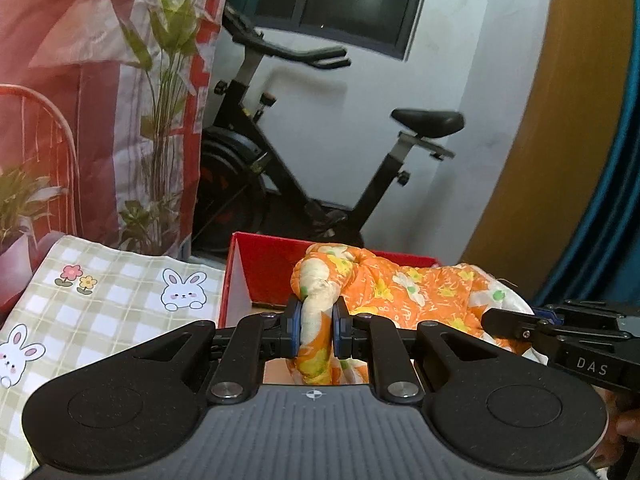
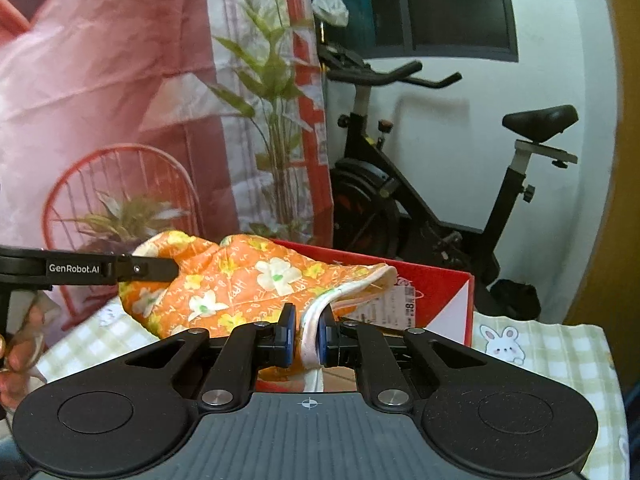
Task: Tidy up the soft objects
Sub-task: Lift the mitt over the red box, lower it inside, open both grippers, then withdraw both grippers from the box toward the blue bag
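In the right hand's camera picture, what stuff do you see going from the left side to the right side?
Red wire chair → tall green plant → exercise bike → bunny on the checked tablecloth.

**Inspector:** Premises classed as a private home, a living room or spare room.

**Clerk:** Grounds?

**Inspector:** An exercise bike (image 1: 304, 152) stands at the far white wall, under a dark-framed window (image 1: 352, 4). To the left hangs a printed curtain (image 2: 120, 100) showing plants and a red chair.

**Clerk:** And nearer?

**Inspector:** A table under a checked tablecloth (image 1: 100, 292) printed with rabbits and flowers, a red cardboard box (image 2: 436, 292) on it. A wooden door panel (image 1: 560, 140) at far right. Domestic furnishings throughout.
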